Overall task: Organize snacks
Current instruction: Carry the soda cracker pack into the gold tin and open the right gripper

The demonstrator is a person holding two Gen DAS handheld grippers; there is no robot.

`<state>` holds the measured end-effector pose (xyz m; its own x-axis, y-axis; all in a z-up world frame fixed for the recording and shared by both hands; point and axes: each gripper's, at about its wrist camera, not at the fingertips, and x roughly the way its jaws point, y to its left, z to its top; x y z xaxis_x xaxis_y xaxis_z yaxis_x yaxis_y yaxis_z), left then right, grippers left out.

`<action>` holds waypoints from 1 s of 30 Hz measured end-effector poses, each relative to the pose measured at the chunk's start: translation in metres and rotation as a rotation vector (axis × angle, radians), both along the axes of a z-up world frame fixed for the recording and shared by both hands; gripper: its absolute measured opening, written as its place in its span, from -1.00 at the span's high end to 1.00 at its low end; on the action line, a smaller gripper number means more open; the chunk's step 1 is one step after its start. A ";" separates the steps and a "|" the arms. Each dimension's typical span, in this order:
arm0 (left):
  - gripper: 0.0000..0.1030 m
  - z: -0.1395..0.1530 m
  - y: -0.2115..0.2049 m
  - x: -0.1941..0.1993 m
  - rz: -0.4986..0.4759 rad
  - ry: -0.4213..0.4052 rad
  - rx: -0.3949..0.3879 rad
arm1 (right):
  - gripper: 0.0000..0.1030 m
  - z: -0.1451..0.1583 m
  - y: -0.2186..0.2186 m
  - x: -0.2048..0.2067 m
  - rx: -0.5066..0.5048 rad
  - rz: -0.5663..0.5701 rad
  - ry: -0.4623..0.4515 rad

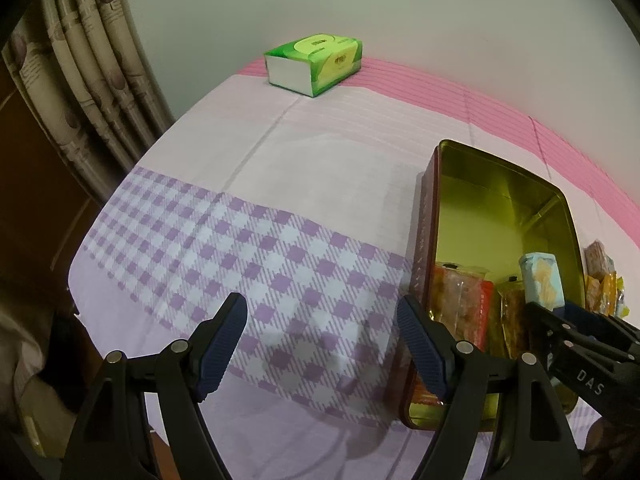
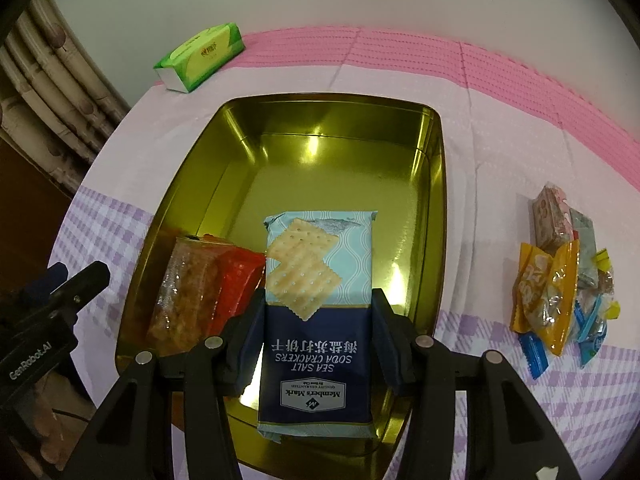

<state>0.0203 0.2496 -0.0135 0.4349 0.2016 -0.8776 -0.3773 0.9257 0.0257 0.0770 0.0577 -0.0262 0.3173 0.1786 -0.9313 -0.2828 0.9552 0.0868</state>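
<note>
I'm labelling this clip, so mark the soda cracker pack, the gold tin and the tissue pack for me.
soda cracker pack (image 2: 316, 344): right wrist view, dark blue lower panel.
gold tin (image 2: 320, 160): right wrist view, bare floor.
tissue pack (image 1: 320, 50): left wrist view, green top face.

Our left gripper (image 1: 322, 338) is black plastic with two dark blue ribbed pads (image 1: 224, 340) and round silver screws. Our right gripper (image 2: 318, 330) looks the same: black arms, blue pads (image 2: 390, 340), shiny screws. White letters on the black bodies read "DAS" and "GenRobot.AI".
</note>
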 end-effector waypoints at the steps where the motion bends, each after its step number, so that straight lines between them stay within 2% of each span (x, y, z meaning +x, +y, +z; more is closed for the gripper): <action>1: -0.51 0.000 -0.001 0.000 0.000 0.000 0.000 | 0.09 0.000 0.000 0.000 -0.001 0.001 0.001; 12: -0.51 -0.001 -0.009 0.000 -0.025 0.001 0.012 | 0.05 -0.001 0.001 -0.005 -0.015 0.026 -0.002; 16: -0.51 0.000 -0.011 0.000 -0.031 0.001 0.017 | -0.04 0.000 0.000 -0.006 -0.003 0.026 -0.005; 22: -0.52 -0.002 -0.014 0.000 -0.043 0.007 0.027 | -0.14 0.008 0.000 -0.010 0.004 0.036 -0.025; 30: -0.53 -0.001 -0.018 -0.001 -0.049 0.003 0.033 | -0.15 0.025 -0.013 -0.015 0.034 0.023 -0.055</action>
<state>0.0194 0.2319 -0.0141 0.4423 0.2090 -0.8721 -0.3311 0.9418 0.0578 0.0618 0.0445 -0.0014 0.3629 0.2179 -0.9060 -0.3102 0.9451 0.1030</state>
